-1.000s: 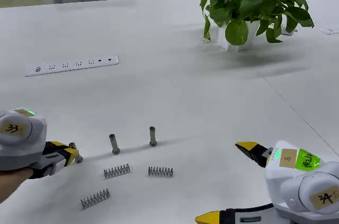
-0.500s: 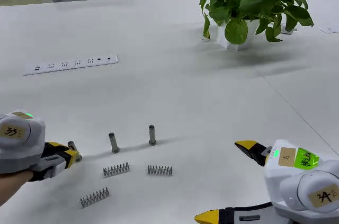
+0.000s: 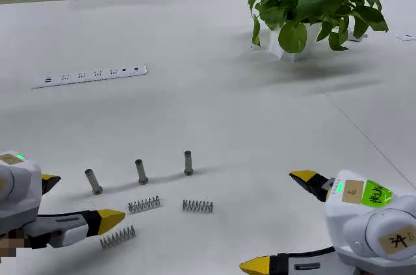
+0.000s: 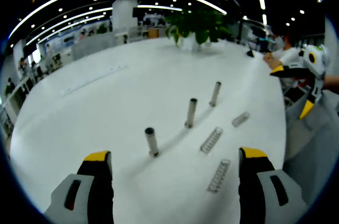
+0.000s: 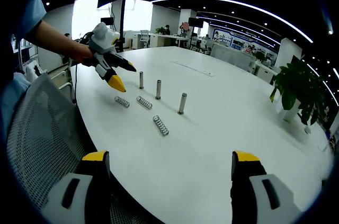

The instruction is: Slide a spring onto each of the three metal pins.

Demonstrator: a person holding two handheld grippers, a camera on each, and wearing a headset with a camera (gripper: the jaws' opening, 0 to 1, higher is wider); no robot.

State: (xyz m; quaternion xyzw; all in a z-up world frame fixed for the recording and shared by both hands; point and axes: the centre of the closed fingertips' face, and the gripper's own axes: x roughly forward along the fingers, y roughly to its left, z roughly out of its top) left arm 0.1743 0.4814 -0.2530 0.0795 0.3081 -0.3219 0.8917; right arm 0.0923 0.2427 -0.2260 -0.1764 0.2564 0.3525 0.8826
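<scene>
Pins (image 3: 140,171), three, upright in a row on the counter (image 3: 227,112), all bare. Springs (image 3: 144,205), three, lying just in front of them. Left hand-held gripper (image 3: 83,198) and right hand-held gripper (image 3: 279,221): jaws spread, empty. Hazard: a free-standing pin likely topples if nudged; a pinched spring may squirt free. Change: left jaws, earlier closed at the leftmost pin (image 3: 93,181), have let go.

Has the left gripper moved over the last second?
Yes. The left gripper has drawn back from the leftmost pin, where its tips were before, toward the lower left of the head view, with its jaws now apart.
</scene>
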